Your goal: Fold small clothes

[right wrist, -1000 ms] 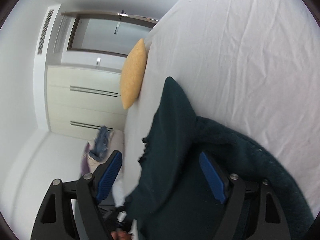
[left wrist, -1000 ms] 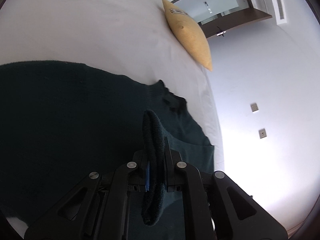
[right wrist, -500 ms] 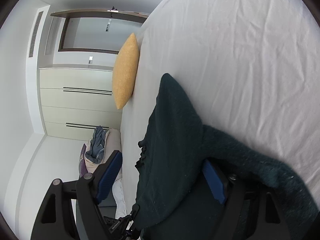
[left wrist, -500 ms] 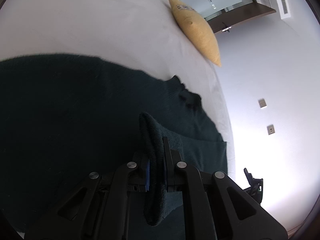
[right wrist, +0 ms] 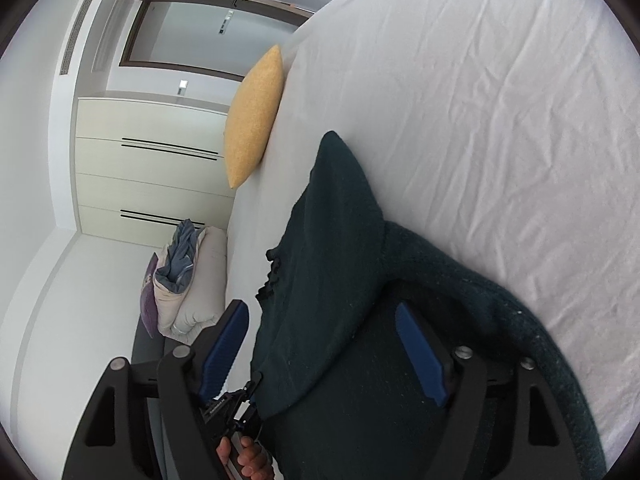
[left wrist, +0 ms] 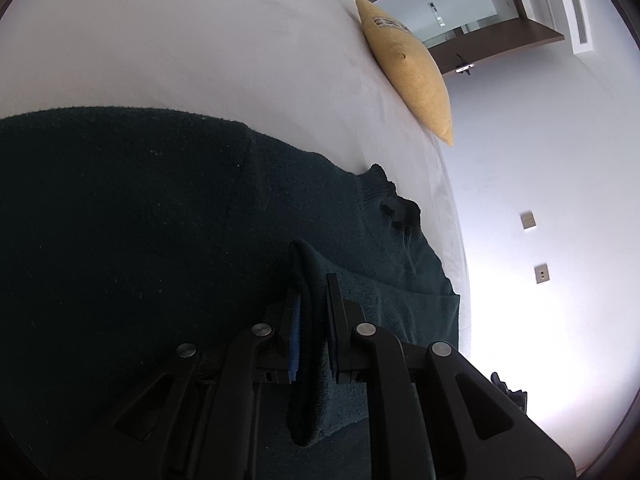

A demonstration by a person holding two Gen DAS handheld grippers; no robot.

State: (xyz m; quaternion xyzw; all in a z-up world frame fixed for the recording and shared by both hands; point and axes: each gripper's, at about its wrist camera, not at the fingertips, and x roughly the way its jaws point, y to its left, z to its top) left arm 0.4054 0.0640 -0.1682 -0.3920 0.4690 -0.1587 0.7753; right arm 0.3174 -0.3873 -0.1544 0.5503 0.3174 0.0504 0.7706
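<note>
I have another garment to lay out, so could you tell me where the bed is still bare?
The white sheet is bare beyond the dark sweater, and between it and the yellow pillow. The edge nearest both grippers is covered by the sweater.

No legible text anywhere.

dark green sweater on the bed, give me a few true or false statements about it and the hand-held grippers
1. The left hand-held gripper is shut on a fold of the dark green sweater. True.
2. The right hand-held gripper is clamped tight on the sweater. False: its blue pads stand wide apart, with cloth lying between them.
3. The yellow cushion lies on top of the sweater. False: it sits apart, at the bed's edge.
4. The sweater rests on a white bed sheet. True.
5. The sheet is perfectly smooth. False: it shows creases.
</note>
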